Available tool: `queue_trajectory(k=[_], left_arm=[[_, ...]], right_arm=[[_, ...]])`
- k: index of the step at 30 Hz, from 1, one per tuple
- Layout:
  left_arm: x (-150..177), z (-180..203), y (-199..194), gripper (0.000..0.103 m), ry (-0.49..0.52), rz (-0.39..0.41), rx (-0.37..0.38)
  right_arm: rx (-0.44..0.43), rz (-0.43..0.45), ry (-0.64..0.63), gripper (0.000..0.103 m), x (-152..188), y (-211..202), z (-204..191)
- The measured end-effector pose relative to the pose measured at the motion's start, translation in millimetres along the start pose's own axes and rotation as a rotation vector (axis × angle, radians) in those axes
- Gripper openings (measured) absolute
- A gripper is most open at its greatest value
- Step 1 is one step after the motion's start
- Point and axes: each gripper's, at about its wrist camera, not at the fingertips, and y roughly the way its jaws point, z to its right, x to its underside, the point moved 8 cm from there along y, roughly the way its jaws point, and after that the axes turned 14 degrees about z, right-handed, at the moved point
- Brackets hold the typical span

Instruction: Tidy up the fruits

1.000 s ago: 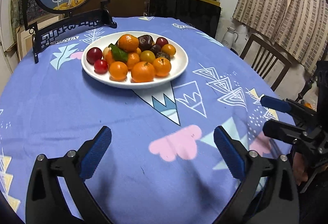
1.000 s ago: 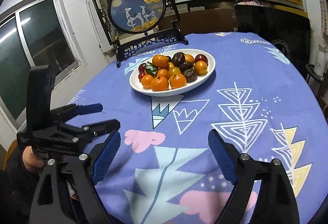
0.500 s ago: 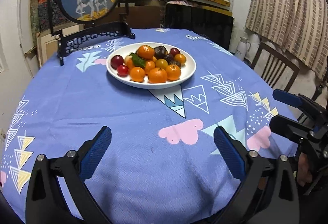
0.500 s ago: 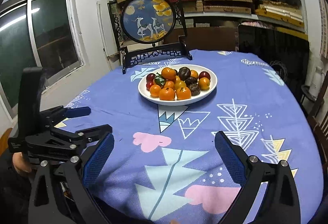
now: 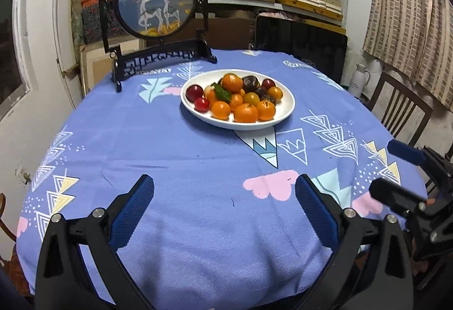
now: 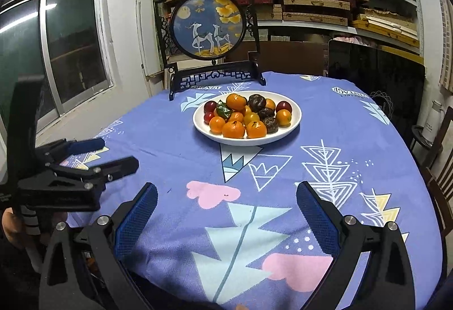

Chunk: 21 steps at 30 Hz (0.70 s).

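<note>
Left tongs [image 5: 225, 198] apart, empty, at near tabletop [image 5: 175, 145] edge. Right tongs [image 6: 226, 202] likewise apart, empty. White plate [image 5: 286, 111] heaped with fruits [image 5: 245, 112] mid-tabletop, well ahead.

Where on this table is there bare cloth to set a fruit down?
Bare tablecloth lies between the white plate and the open left gripper, and right of the plate toward the table's edge in the right wrist view. Behind the plate, the framed screen crowds the table.
</note>
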Motion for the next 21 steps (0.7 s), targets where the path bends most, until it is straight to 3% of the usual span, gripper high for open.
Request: queue_trajectory(k=[5,10,15,21], left_arm=[[-3,-1,-7,0.098,0.014,0.026,-0.045],[-13,-7,-17,0.098,0.029,0.102,-0.097],[-6,-10,-11,0.098,-0.01,0.033,-0.082],[-4,-16,-11,0.098,0.006,0.034,-0.124]], right_arm=[[0.023,0.015,0.004,0.099,-1,-7,4],[0.053,0.018,0.029,0.099,-2,-10,15],[0.062,0.014,0.067,0.099,-2,-9,24],[0.082,0.013,0.064,0.099,-1,-7,28]])
